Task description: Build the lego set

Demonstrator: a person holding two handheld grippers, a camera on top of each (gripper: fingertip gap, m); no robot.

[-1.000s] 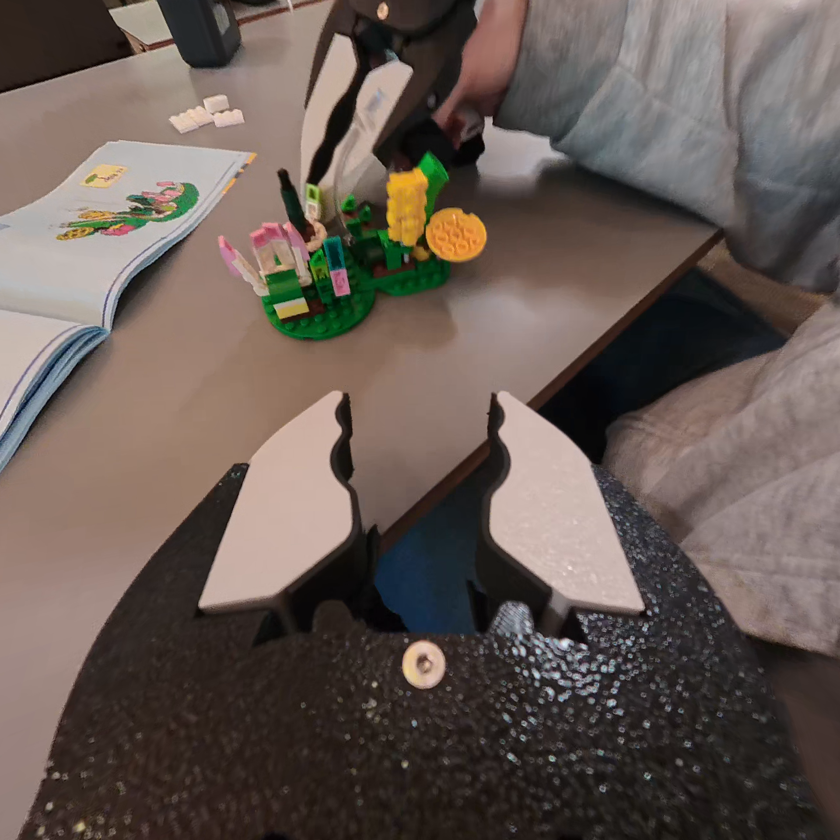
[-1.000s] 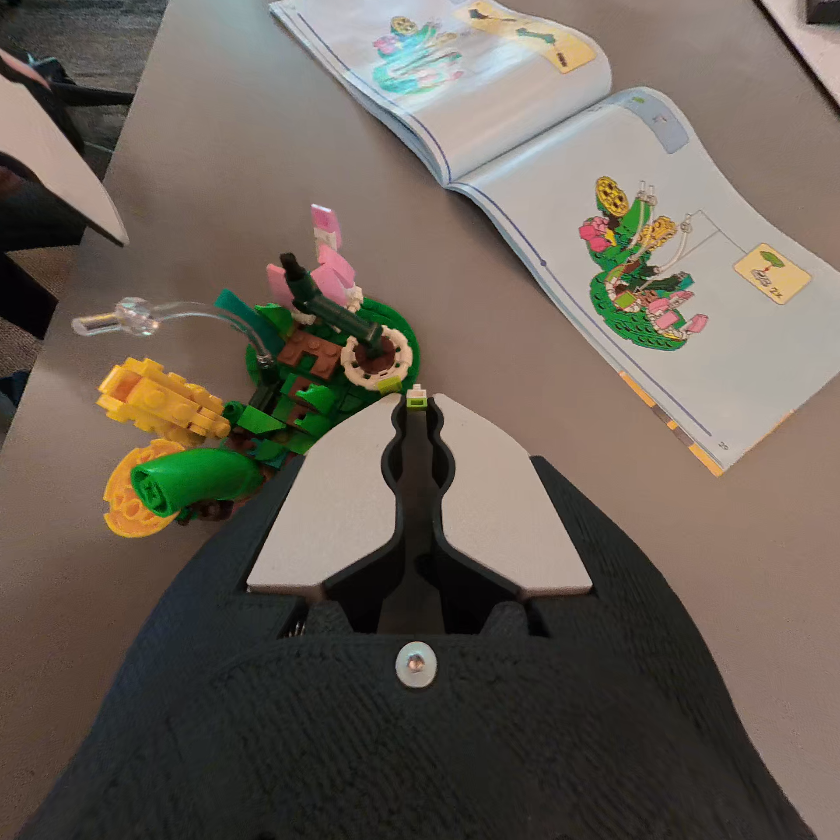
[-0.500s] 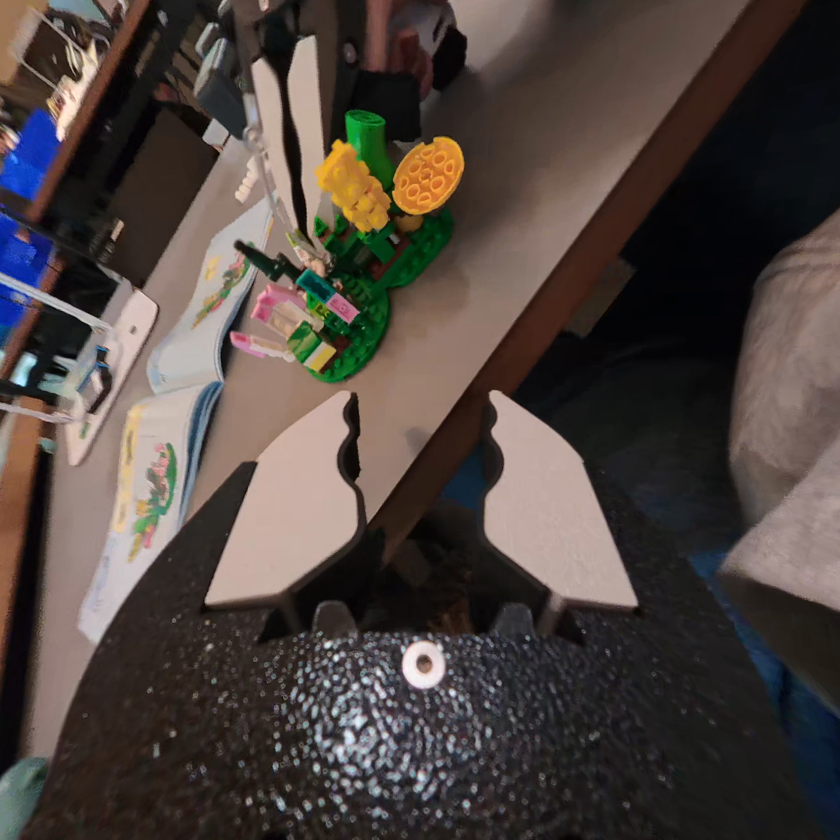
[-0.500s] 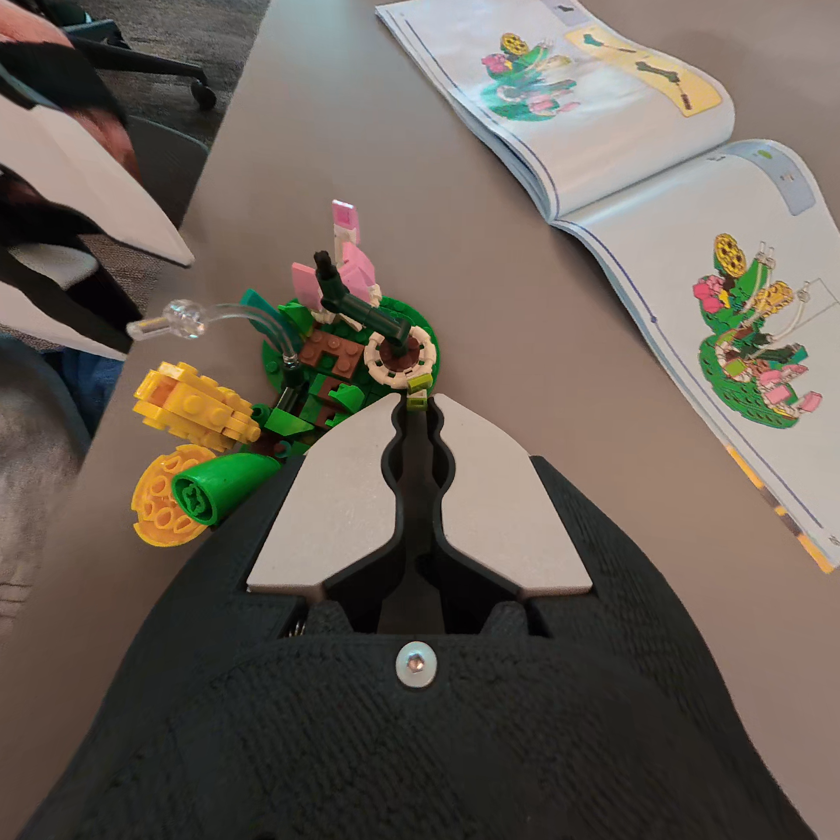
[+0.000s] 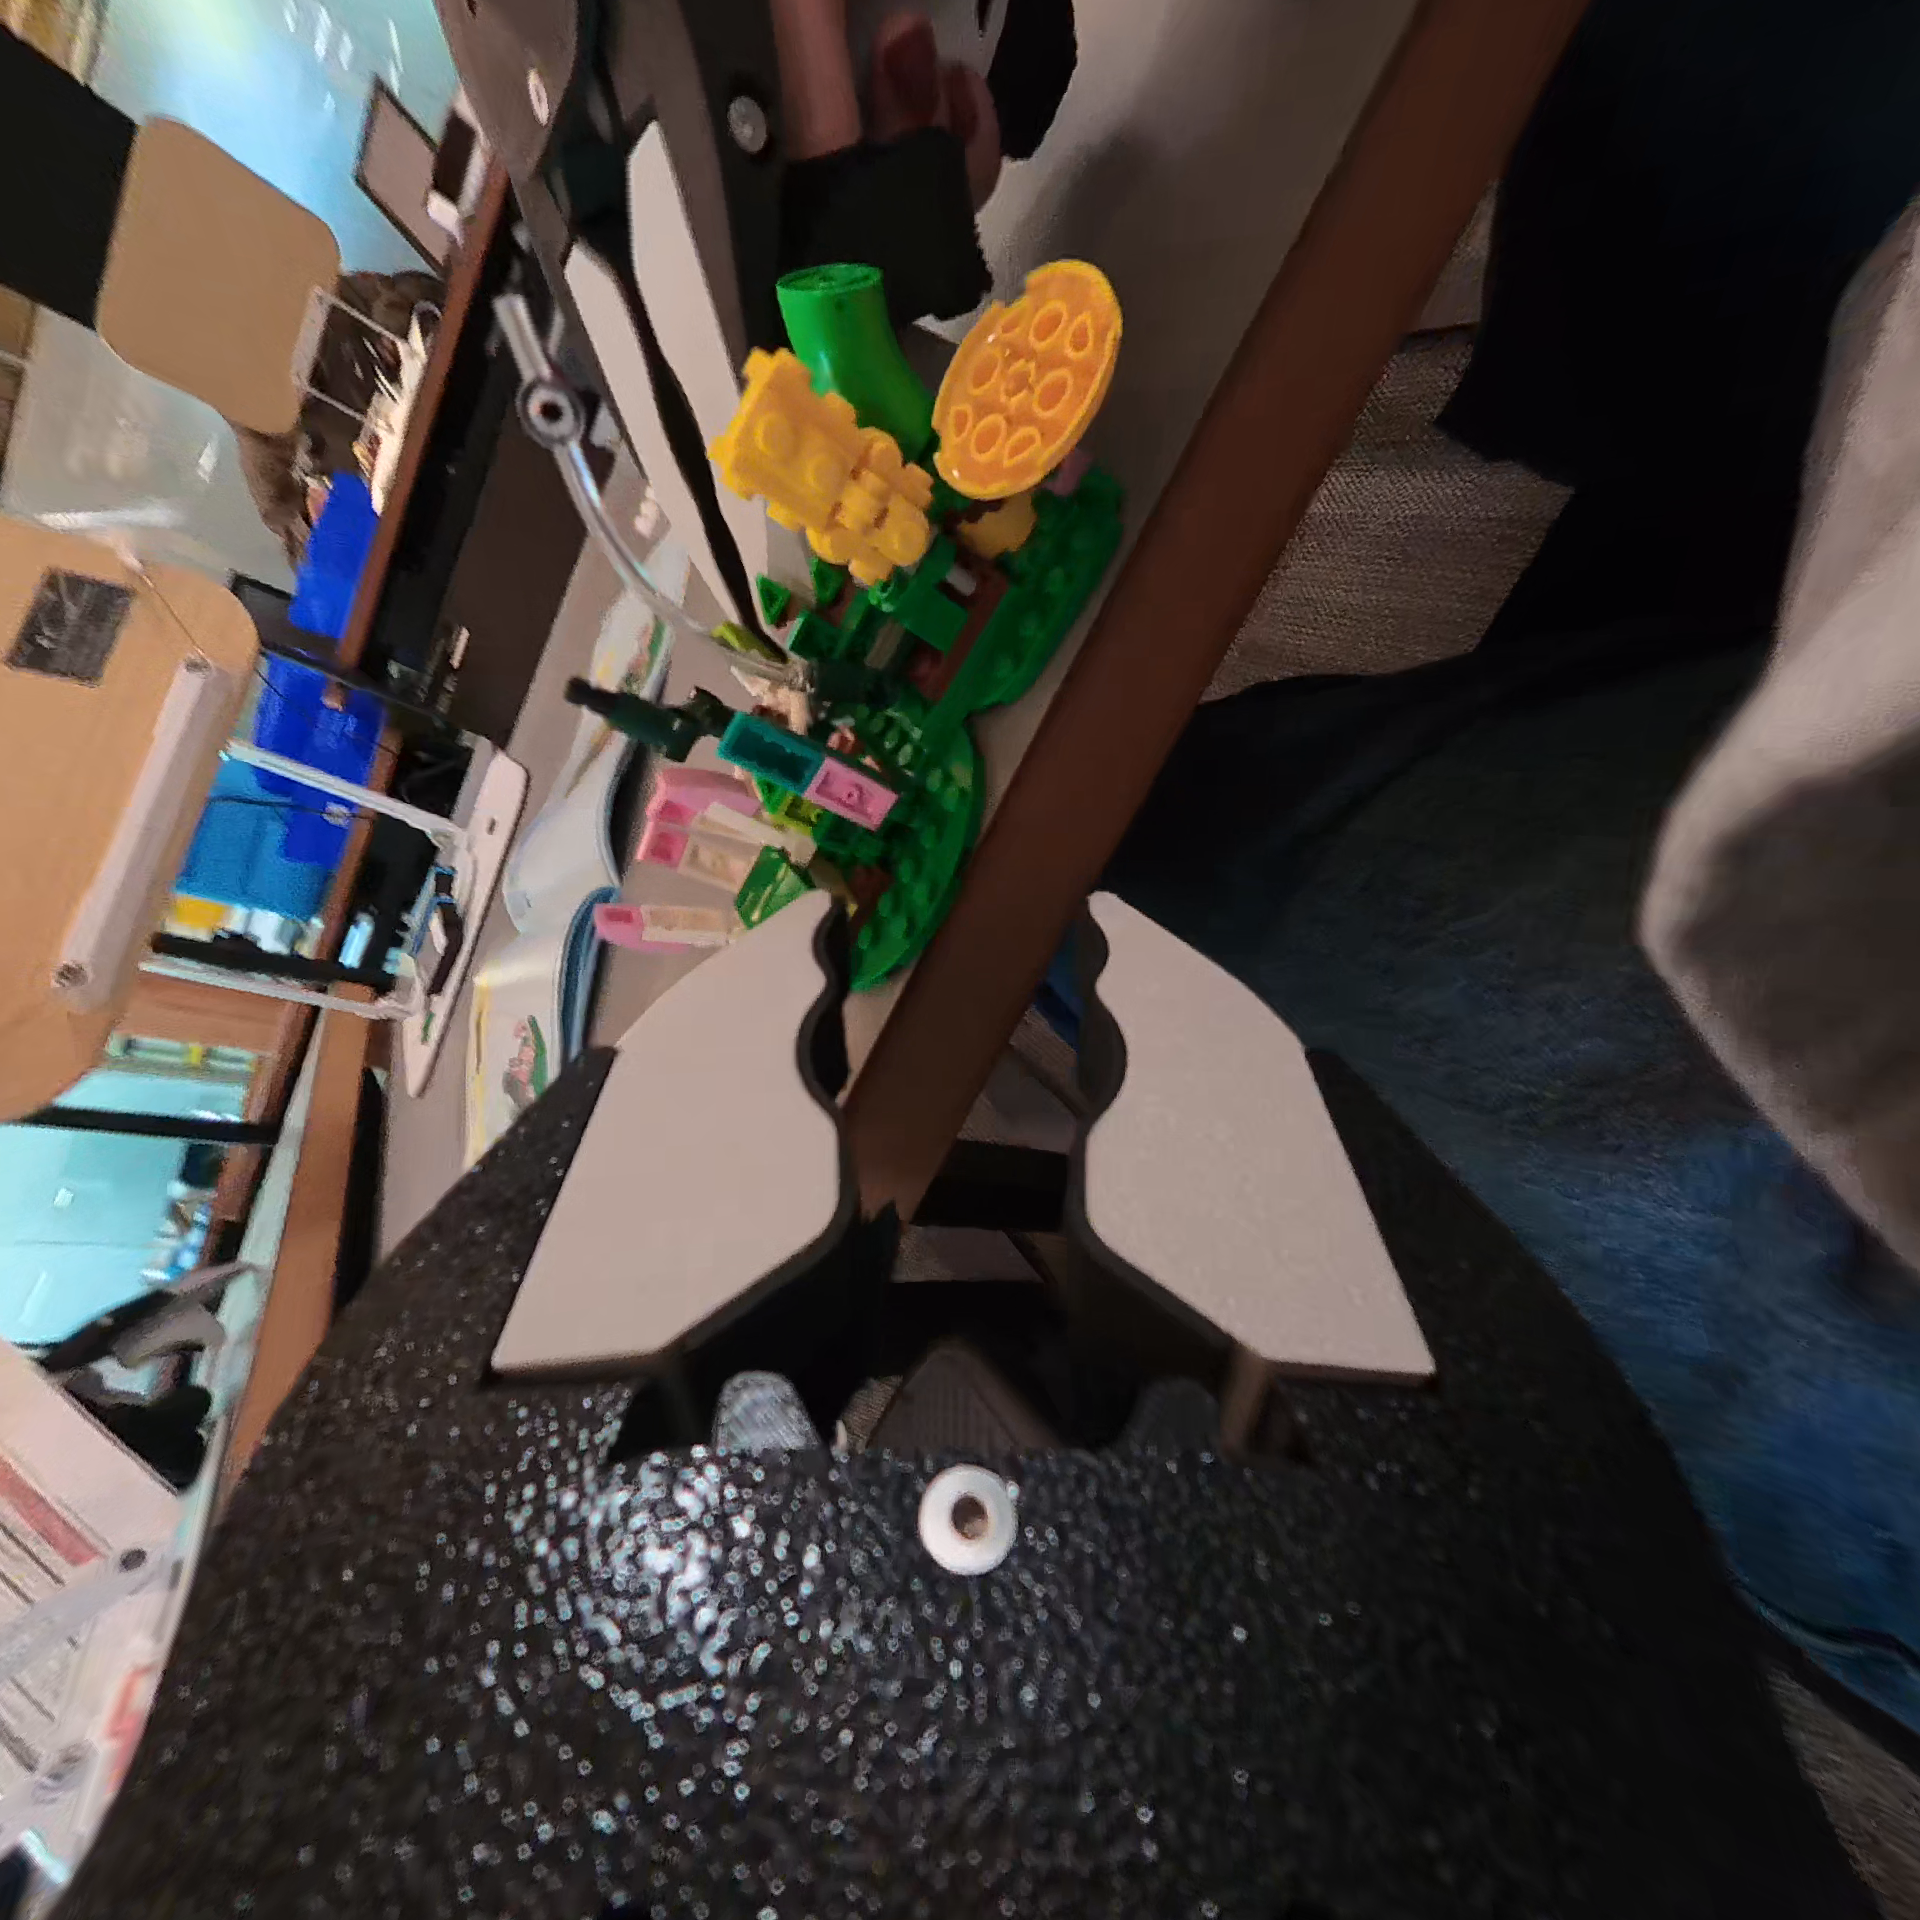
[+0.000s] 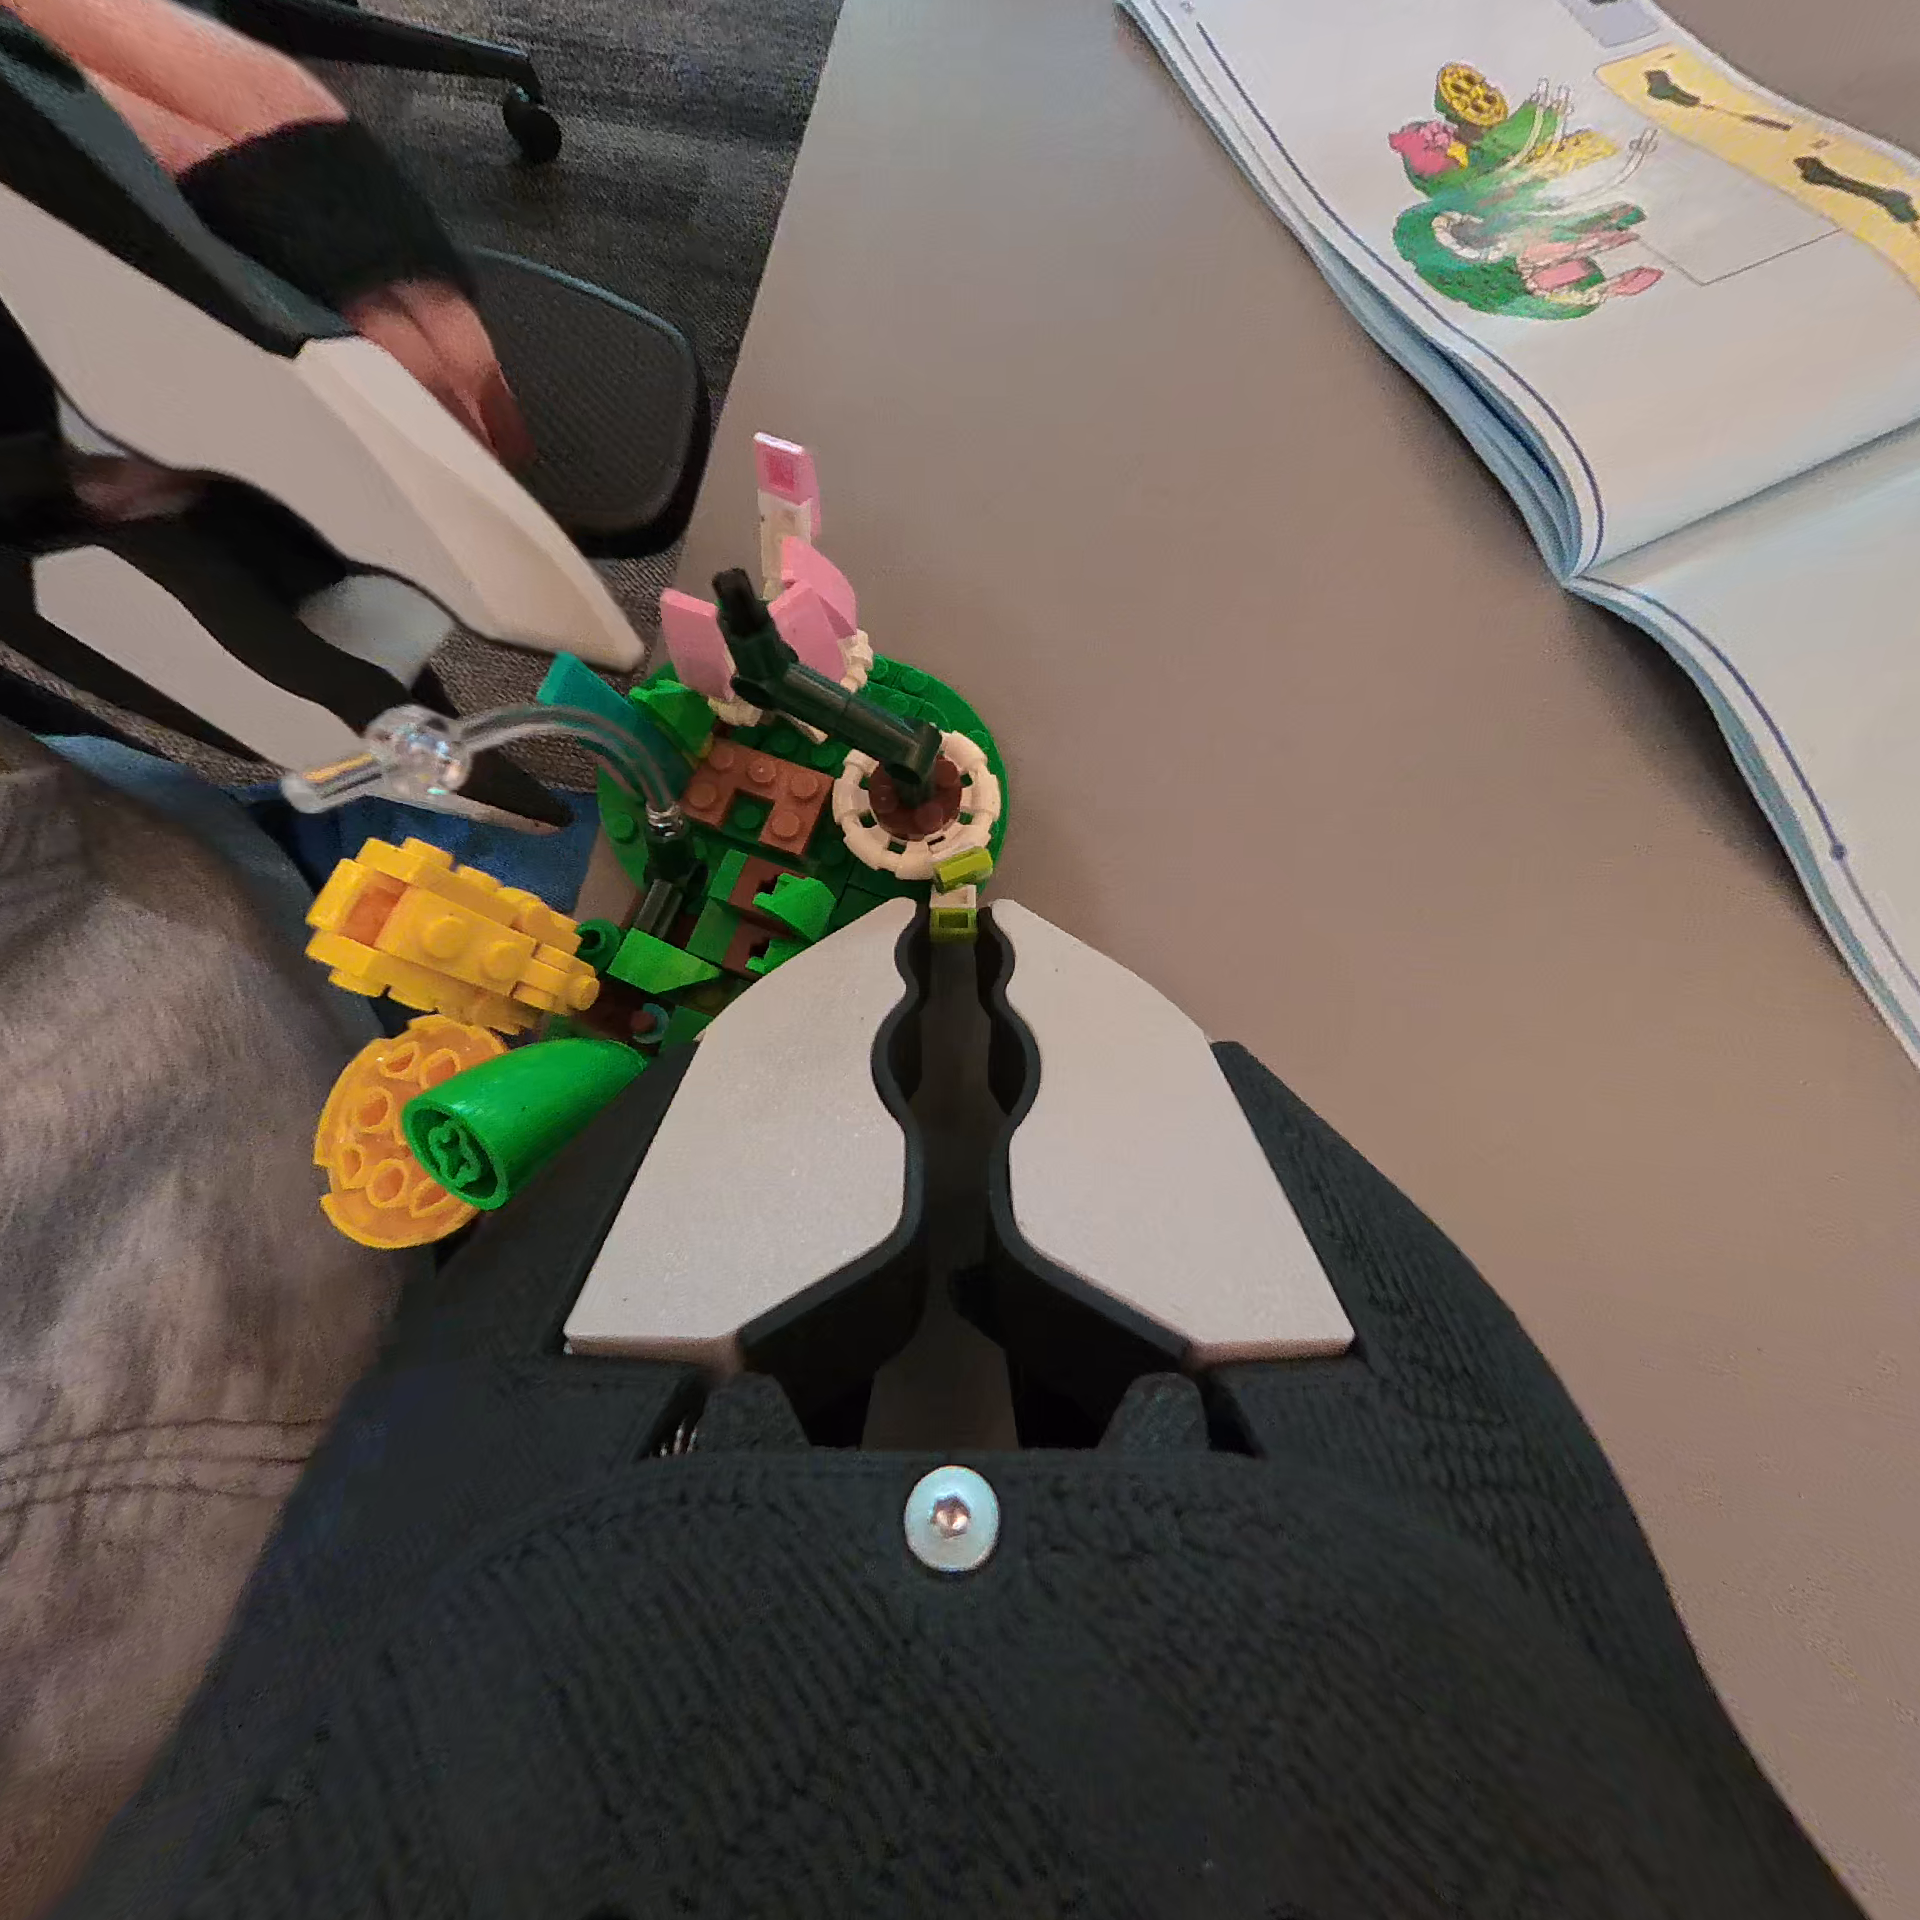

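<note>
The lego flower model [image 6: 810,790] stands on green round plates near the table's edge, with pink petals, a yellow block, a yellow disc, a green cone and a clear tube [image 6: 416,748]. My right gripper [image 6: 954,916] is shut on a small lime piece [image 6: 951,923] and holds it against the model's white ring [image 6: 920,805]. My left gripper [image 5: 956,925] is open and empty, its fingers straddling the brown table edge [image 5: 1143,623] just short of the model [image 5: 894,665]. It also shows at the upper left of the right wrist view [image 6: 582,743], beside the clear tube.
An open instruction booklet [image 6: 1662,364] lies on the grey table [image 6: 1247,727] to the right of the model. A person's grey sleeve and blue trousers are below the table edge [image 5: 1558,935]. An office chair [image 6: 582,416] stands on the floor beyond the edge.
My left gripper has rolled over and dropped to the table edge, closing in on the model, still open. My right gripper has brought the lime piece up to the white ring.
</note>
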